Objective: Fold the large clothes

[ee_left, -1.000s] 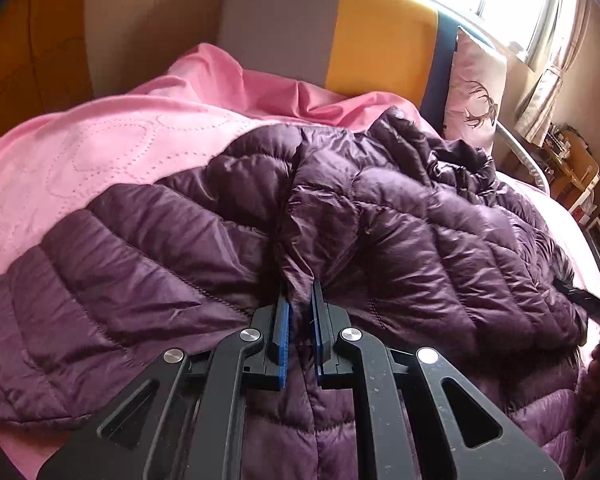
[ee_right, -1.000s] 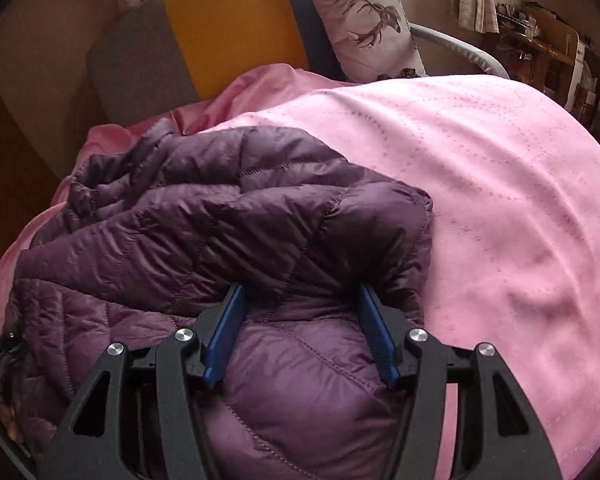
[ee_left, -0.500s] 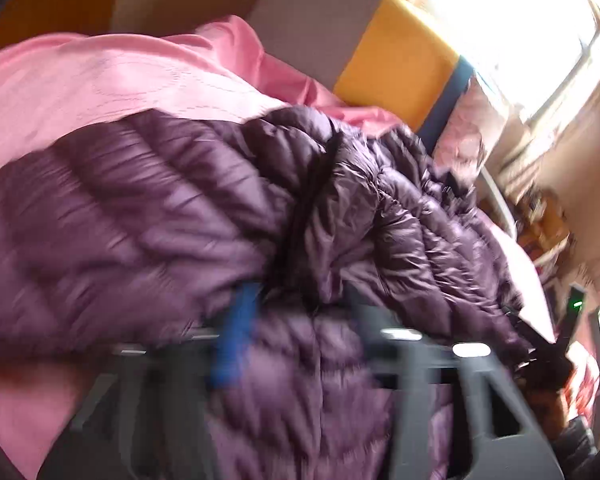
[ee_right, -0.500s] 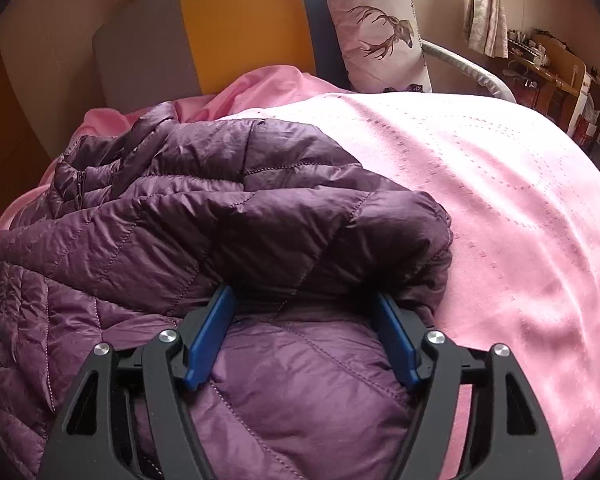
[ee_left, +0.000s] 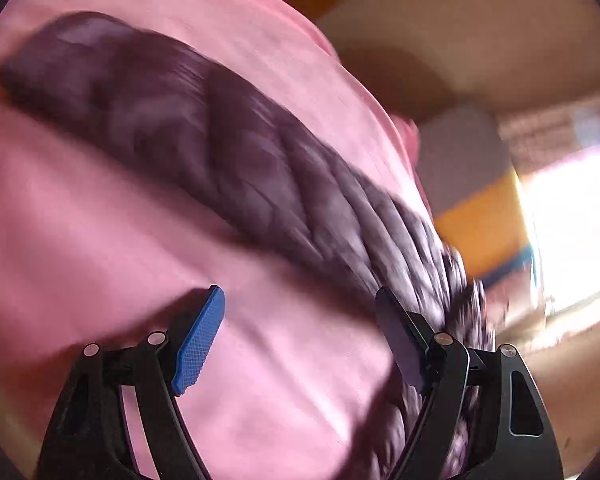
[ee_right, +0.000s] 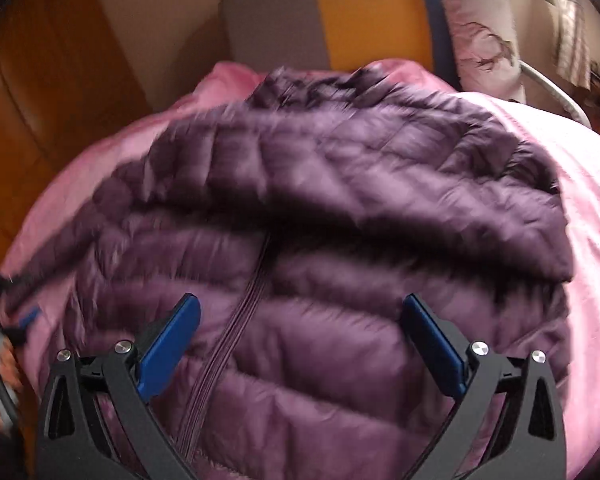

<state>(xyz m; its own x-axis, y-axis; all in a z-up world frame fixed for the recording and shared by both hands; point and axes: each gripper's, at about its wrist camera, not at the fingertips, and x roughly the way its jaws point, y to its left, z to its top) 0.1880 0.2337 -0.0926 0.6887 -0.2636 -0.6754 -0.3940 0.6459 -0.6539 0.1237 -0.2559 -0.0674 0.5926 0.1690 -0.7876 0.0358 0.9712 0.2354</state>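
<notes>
A purple quilted down jacket point(ee_right: 332, 208) lies across the pink bedspread point(ee_left: 100, 220), filling the centre of the right wrist view. The right tool point(ee_right: 300, 332) is opening above its zipper, gripping nothing. The left tool point(ee_left: 300, 332) is also opening, over bare bedspread at lower centre.

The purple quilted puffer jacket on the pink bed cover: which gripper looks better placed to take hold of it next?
Probably the right gripper: its opening jaws hang directly over the purple quilted puffer jacket, astride the zip. The left gripper, also opening, has only pink bed cover between its jaws.
</notes>
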